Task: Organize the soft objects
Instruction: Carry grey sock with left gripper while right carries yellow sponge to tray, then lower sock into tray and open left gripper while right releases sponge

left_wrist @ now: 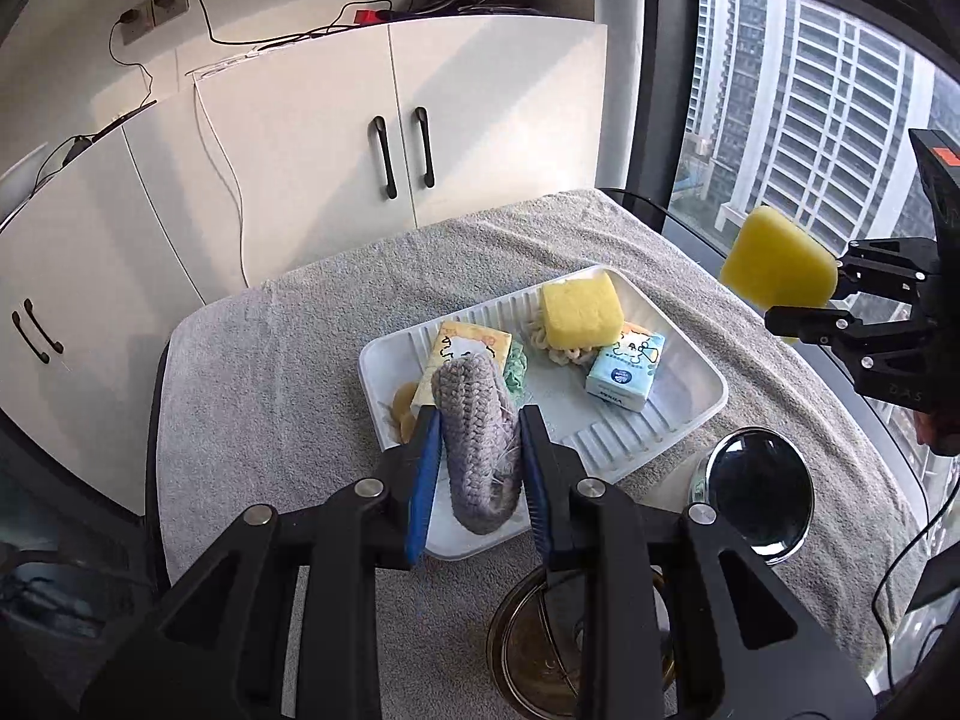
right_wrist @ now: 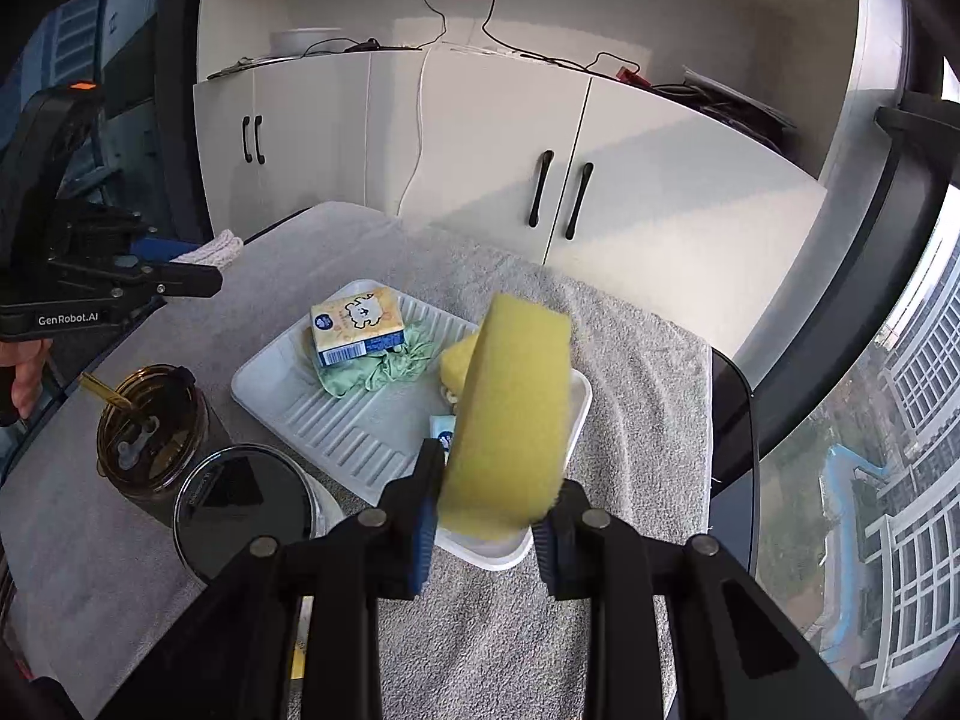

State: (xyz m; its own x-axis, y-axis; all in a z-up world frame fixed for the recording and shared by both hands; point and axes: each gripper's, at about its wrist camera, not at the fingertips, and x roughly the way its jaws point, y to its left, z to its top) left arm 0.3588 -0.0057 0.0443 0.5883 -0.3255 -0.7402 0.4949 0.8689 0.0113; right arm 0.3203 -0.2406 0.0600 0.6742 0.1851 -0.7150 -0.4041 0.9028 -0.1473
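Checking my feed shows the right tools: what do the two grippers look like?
Both are black linkage frames with silver pivot pins and blue finger pads. The left gripper reads GenRobot.AI in white, with an orange light above; the right gripper has a red-orange mark on top.

Both wrist views look down closely from opposite sides, sharing the white tray (left_wrist: pixel 708 387) (right_wrist: pixel 264 387).

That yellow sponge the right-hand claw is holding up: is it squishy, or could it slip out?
The held sponge probably squashes easily: the right gripper pinches it near one end, and its edge looks dented there. It likely weighs little, since it stands out unsupported above the tray. Its rough surface probably resists slipping.
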